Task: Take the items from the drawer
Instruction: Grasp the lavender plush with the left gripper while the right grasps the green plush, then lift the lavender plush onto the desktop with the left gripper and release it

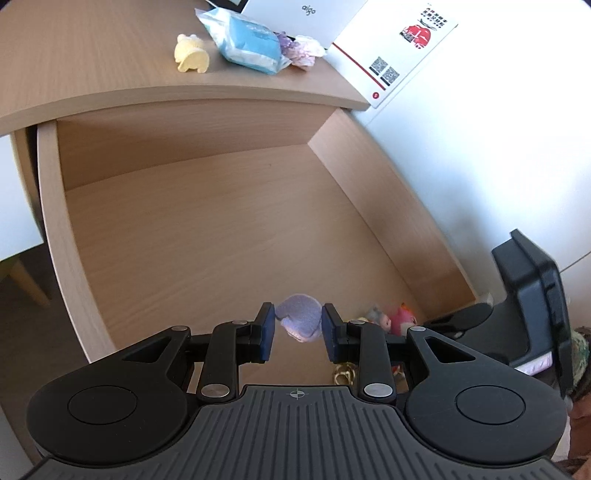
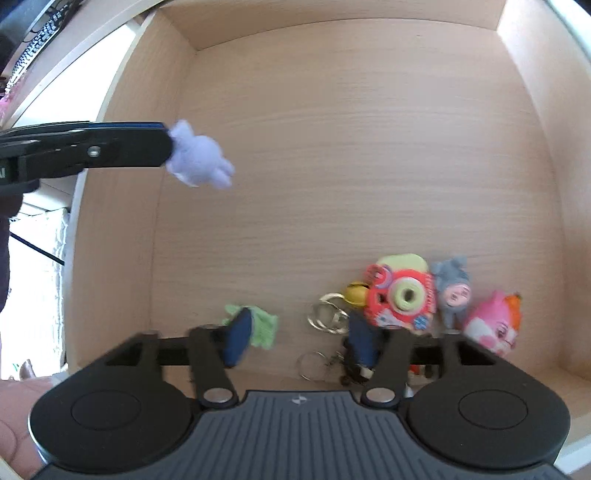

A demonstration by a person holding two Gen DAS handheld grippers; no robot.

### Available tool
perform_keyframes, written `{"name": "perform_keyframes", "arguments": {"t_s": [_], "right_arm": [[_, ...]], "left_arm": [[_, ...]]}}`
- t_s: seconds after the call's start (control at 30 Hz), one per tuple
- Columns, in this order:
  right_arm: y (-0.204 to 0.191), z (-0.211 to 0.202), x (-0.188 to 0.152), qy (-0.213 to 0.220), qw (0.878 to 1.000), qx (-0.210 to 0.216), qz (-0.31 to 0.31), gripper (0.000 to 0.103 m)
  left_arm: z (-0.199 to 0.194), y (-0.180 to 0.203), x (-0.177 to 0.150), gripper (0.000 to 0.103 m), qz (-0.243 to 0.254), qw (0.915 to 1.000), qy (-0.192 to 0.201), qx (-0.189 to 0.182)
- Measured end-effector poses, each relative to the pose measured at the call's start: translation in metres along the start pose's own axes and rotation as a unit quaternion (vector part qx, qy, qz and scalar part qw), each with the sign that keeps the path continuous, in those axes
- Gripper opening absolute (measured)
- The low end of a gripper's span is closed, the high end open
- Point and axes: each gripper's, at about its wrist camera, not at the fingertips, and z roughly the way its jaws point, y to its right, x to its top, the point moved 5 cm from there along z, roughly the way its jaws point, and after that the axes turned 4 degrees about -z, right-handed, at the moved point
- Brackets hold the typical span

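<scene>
On white box (image 1: 295,16): "aigo"

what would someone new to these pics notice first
First, the small lilac plush toy clamped in the left gripper, held up over the bare floor of the open light-wood drawer. Next, the bright cluster at the drawer's near right: a red and green round plastic toy, a grey plush figure and a pink plush figure, with the right gripper above metal key rings.
</scene>
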Motion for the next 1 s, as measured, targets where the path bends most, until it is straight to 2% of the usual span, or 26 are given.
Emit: {"name": "perform_keyframes", "arguments": {"t_s": [0.1, 0.17, 0.37, 0.43, 0.47, 0.5, 0.57, 0.77, 0.93, 1.0], "right_arm": [[-0.014, 0.011, 0.004, -0.017, 1.0, 0.006, -0.018, 0.062], [-0.022, 0.019, -0.01, -0.037, 0.999, 0.012, -0.026, 0.062], [-0.046, 0.046, -0.019, -0.088, 0.995, -0.008, -0.053, 0.066], [-0.052, 0.047, -0.02, -0.088, 0.994, -0.021, -0.063, 0.061], [-0.054, 0.048, -0.021, -0.087, 0.993, -0.028, -0.07, 0.051], [-0.056, 0.048, -0.022, -0.089, 0.992, -0.037, -0.076, 0.045], [-0.058, 0.046, -0.028, -0.086, 0.991, -0.049, -0.087, 0.045], [-0.047, 0.019, -0.043, -0.041, 0.996, -0.038, -0.069, 0.045], [-0.006, -0.013, -0.051, 0.031, 0.997, -0.062, -0.017, 0.045], [0.011, -0.027, -0.053, 0.07, 0.995, -0.072, 0.002, 0.045]], "left_arm": [[0.0, -0.003, 0.0, 0.031, -0.003, 1.0, 0.003, 0.0], [0.0, -0.005, -0.001, 0.031, -0.005, 1.0, -0.001, -0.004], [-0.003, -0.008, -0.005, 0.031, -0.007, 0.9997, -0.005, -0.024], [-0.003, -0.01, -0.008, 0.031, -0.007, 0.9996, -0.006, -0.028], [-0.004, -0.01, -0.009, 0.031, -0.006, 0.9995, -0.007, -0.029], [-0.003, -0.011, -0.01, 0.031, -0.004, 0.9995, -0.008, -0.029], [-0.002, -0.011, -0.011, 0.031, -0.001, 0.9996, -0.012, -0.026], [0.004, -0.004, -0.017, 0.031, 0.015, 0.9995, -0.025, -0.009], [0.003, 0.009, -0.023, 0.031, 0.039, 0.9984, -0.039, 0.006], [-0.008, 0.015, -0.015, 0.031, 0.036, 0.999, -0.024, 0.007]]}}
